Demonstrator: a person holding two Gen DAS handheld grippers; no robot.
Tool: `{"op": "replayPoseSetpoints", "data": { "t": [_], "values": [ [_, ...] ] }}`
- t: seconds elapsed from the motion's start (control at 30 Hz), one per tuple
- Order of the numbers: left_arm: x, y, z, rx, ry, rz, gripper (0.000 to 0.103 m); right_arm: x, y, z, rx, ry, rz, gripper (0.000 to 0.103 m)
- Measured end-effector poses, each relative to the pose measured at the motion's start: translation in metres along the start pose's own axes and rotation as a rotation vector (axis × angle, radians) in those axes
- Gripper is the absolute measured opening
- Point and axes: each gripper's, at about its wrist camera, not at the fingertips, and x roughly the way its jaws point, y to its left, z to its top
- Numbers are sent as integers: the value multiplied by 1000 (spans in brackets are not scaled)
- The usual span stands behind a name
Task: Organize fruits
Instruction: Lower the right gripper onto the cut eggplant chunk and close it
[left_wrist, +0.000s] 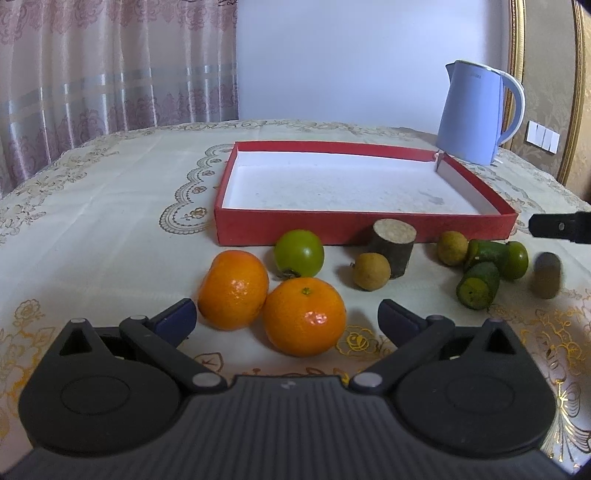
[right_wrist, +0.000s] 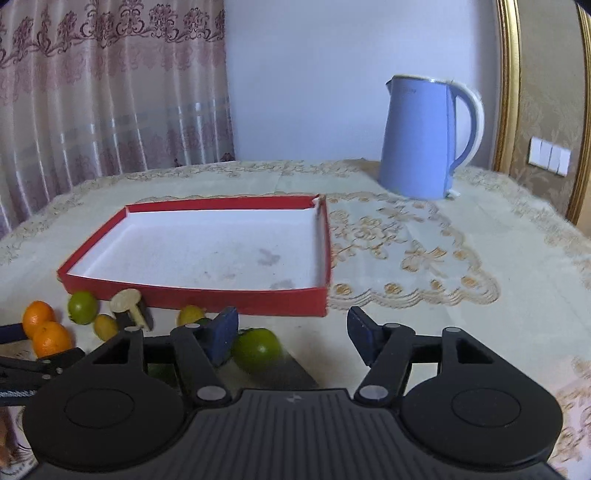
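Item: fruit sorting, opening stage — the red tray is lying bare, and every fruit is sitting on the tablecloth in front of its near wall.

Left gripper: jaws standing wide, holding nothing; the front orange is sitting between the fingertips, apart from both pads, with a second orange touching it on the left.

Right gripper: jaws standing partly apart, holding nothing; a green fruit is resting just inside the left finger.

Also present: brown longans, cut cucumber pieces, a wooden stump, a blue kettle.

Judged next move — closing gently on the orange, lifting it clear of its neighbour, carrying it over the tray wall.
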Motion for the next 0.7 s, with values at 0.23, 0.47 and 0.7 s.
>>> {"op": "replayPoseSetpoints", "data": {
  "t": [0.23, 0.47, 0.7],
  "values": [
    [1, 0, 0, -4, 2, 4, 103, 4, -3, -15, -5, 56, -3, 65],
    [0, 0, 0, -1, 1, 4, 103, -12, -10, -27, -49, 17, -49, 65],
    [0, 0, 0, -7, 4, 2, 103, -29, -19, -33, -91, -40, -153, 82]
  ]
}}
